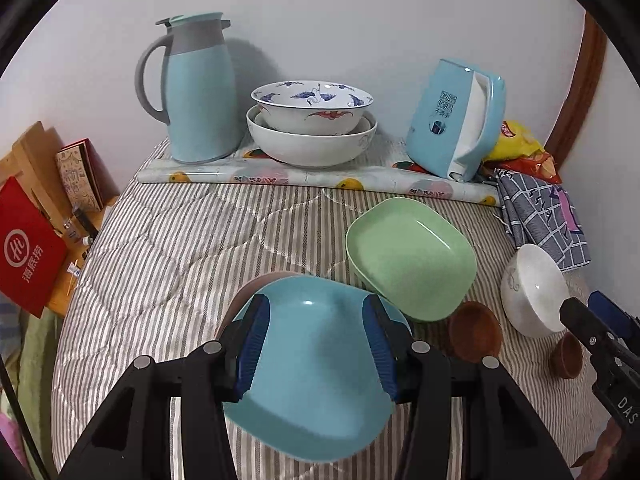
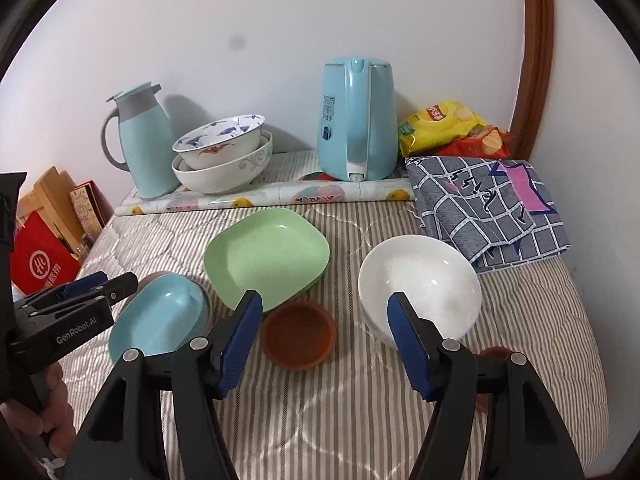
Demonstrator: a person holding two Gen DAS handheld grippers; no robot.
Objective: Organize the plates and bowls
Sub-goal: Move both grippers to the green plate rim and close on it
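A blue square plate lies on the striped bed, stacked on a pink plate whose edge shows behind it. My left gripper is open, its fingers either side of the blue plate; it also shows in the right wrist view. A green square plate lies just beyond. A white bowl sits to the right. A brown saucer lies between them. My right gripper is open and empty above the saucer.
Two nested white bowls stand at the back between a blue thermos jug and a blue kettle. A second small brown dish, snack bags and a checked cloth are at the right. Boxes stand left.
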